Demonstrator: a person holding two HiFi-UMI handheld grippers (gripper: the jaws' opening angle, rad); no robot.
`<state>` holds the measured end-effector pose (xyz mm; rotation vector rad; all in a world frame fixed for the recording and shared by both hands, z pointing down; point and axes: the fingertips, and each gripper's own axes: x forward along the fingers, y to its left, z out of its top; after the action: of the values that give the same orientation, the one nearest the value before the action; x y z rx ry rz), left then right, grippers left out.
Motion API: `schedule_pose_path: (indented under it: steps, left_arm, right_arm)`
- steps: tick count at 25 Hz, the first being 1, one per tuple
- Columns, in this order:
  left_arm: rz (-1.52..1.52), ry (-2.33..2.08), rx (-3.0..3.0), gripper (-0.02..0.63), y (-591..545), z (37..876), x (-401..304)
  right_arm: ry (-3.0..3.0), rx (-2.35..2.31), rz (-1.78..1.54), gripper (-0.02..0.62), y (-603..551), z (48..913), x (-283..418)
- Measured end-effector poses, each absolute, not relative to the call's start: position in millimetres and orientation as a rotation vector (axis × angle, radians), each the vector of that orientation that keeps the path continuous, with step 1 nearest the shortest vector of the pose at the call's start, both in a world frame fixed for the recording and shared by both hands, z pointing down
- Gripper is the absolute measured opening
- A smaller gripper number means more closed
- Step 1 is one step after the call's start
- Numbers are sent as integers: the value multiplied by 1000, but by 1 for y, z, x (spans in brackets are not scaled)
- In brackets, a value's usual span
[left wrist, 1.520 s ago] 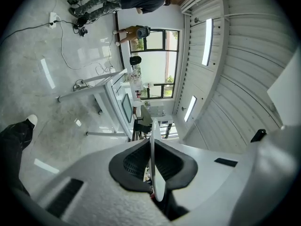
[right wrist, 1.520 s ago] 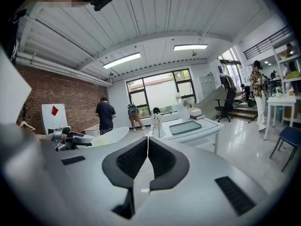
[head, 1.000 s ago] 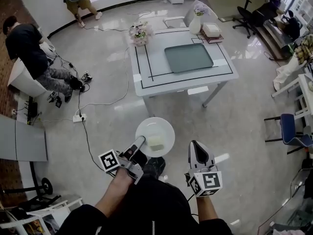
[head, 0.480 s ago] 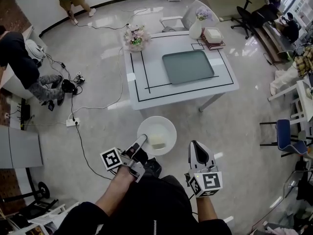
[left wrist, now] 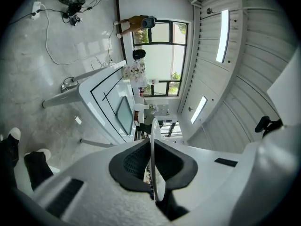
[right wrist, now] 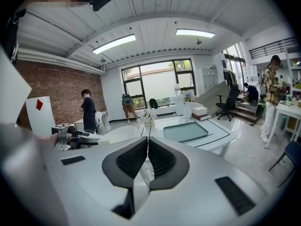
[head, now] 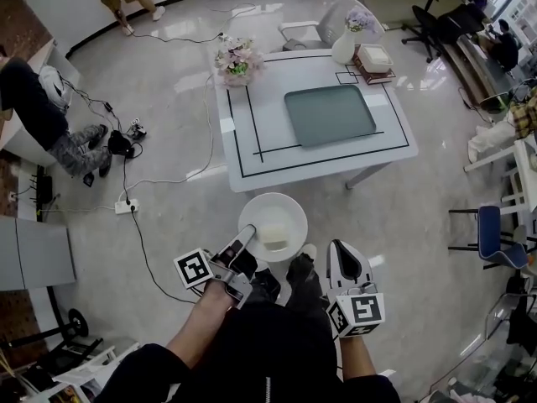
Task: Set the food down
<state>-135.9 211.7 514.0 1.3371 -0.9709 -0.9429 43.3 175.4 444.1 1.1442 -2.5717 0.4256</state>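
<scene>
Gripping the near rim of a white plate [head: 254,210], the left gripper [head: 245,235] is holding it level over the floor, just short of the near edge of the white table [head: 277,156]. In the left gripper view its jaws are sitting almost fully together, pinching the plate's thin edge [left wrist: 153,138] between the dark pads [left wrist: 134,163]. A pale block of food [head: 273,240] is lying on the plate toward the side facing away from the table, so it is not resting on the table. The right gripper [head: 342,254] is hanging beside the plate, also short of the table's near edge, apart from the plate; the right gripper view is showing its jaws pressed together with nothing between them. On the table, a grey-green tray [head: 329,115] is lying empty near the middle, a bunch of flowers [head: 237,60] is standing at the far left corner, and a white vase [head: 344,47] and a stacked box [head: 375,59] are standing at the far right corner.
</scene>
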Motion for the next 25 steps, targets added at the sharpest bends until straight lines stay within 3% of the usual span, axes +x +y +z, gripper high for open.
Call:
schedule_pose_path:
  steps: [25]
  left_arm:
    - [-1005, -1089, 1273, 20, 120, 524, -154]
  right_arm:
    - [-2636, 981, 442, 12, 50, 454, 20]
